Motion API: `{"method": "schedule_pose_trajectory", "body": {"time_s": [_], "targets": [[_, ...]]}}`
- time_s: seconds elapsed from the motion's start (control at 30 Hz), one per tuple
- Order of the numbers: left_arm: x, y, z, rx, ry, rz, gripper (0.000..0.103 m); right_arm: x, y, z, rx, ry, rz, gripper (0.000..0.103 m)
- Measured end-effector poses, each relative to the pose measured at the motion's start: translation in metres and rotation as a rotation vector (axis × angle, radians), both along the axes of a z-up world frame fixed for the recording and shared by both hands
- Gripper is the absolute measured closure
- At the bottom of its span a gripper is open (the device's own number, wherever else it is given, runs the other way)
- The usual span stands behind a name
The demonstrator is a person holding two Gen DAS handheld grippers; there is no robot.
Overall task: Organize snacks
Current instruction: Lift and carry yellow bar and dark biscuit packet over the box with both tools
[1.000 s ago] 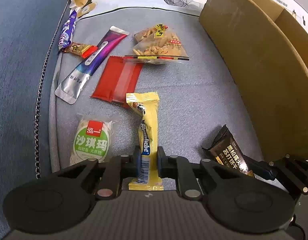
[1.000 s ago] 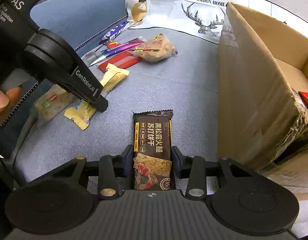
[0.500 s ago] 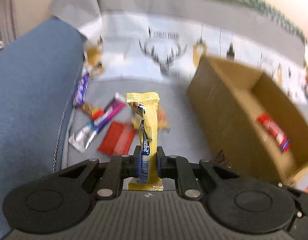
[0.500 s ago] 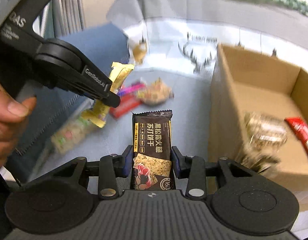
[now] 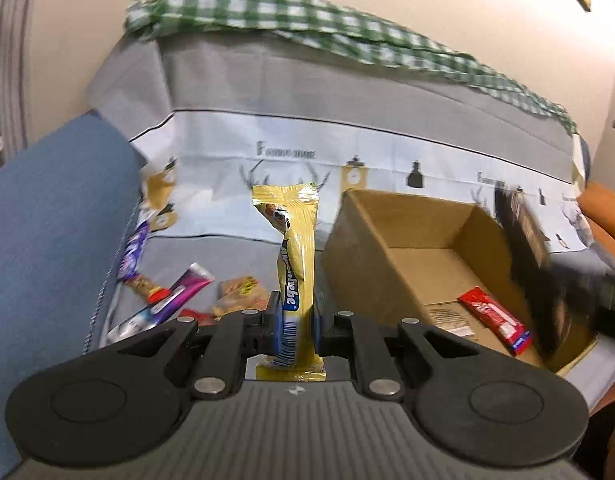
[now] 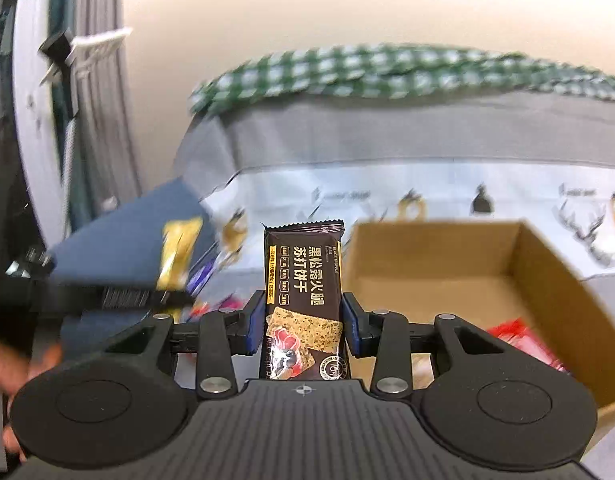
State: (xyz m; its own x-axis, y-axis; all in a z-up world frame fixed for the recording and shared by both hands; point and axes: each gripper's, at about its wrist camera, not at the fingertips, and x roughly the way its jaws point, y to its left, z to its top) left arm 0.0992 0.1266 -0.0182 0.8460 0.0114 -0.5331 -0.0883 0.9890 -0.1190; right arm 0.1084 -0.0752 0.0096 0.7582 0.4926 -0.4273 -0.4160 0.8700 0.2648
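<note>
My left gripper [image 5: 294, 316] is shut on a yellow snack bar [image 5: 293, 248] and holds it upright in the air, left of the open cardboard box [image 5: 387, 216]. My right gripper [image 6: 303, 320] is shut on a black cracker packet [image 6: 303, 276] and holds it up beside the box [image 6: 547, 280]. The box holds a red packet [image 5: 493, 318], which also shows in the right wrist view [image 6: 523, 338]. The right gripper with its black packet appears blurred over the box's right side in the left wrist view [image 5: 531, 240]. Several snacks remain on the grey sofa seat, among them a purple tube [image 5: 167, 306] and a peanut bag [image 5: 239, 292].
A blue sofa arm [image 5: 47, 220] rises at the left. A deer-print cloth [image 5: 387, 160] covers the backrest, with a green checked cloth [image 5: 307, 16] on top. A purple candy pack [image 5: 133, 254] lies along the seat's left edge.
Both grippers have lifted their snacks off the sofa seat and tilted up, so the backrest and wall now show. The box interior has come into view.
</note>
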Motion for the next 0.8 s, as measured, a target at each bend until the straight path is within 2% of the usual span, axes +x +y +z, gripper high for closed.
{"method": "schedule_pose_trajectory", "body": {"time_s": [0.23, 0.33, 0.43, 0.53, 0.63, 0.8], "targets": [[0.009, -0.024, 0.001, -0.009, -0.053, -0.035, 0.088, 0.054, -0.067, 0.019, -0.034, -0.066, -0.076, 0.062], [0.013, -0.035, 0.002, -0.009, -0.076, -0.047, 0.088, 0.071, -0.087, 0.010, -0.066, -0.076, -0.132, 0.062], [0.019, -0.046, 0.004, -0.021, -0.097, -0.063, 0.088, 0.078, -0.111, -0.009, -0.054, -0.036, -0.195, 0.062], [0.027, -0.060, 0.004, -0.027, -0.106, -0.091, 0.088, 0.080, -0.127, -0.023, -0.041, 0.038, -0.227, 0.062], [0.034, -0.074, 0.003, -0.019, -0.118, -0.112, 0.088, 0.083, -0.134, -0.024, -0.042, 0.026, -0.241, 0.062], [0.051, -0.099, -0.001, 0.007, -0.129, -0.170, 0.088, 0.080, -0.128, -0.030, -0.098, 0.008, -0.230, 0.062]]}}
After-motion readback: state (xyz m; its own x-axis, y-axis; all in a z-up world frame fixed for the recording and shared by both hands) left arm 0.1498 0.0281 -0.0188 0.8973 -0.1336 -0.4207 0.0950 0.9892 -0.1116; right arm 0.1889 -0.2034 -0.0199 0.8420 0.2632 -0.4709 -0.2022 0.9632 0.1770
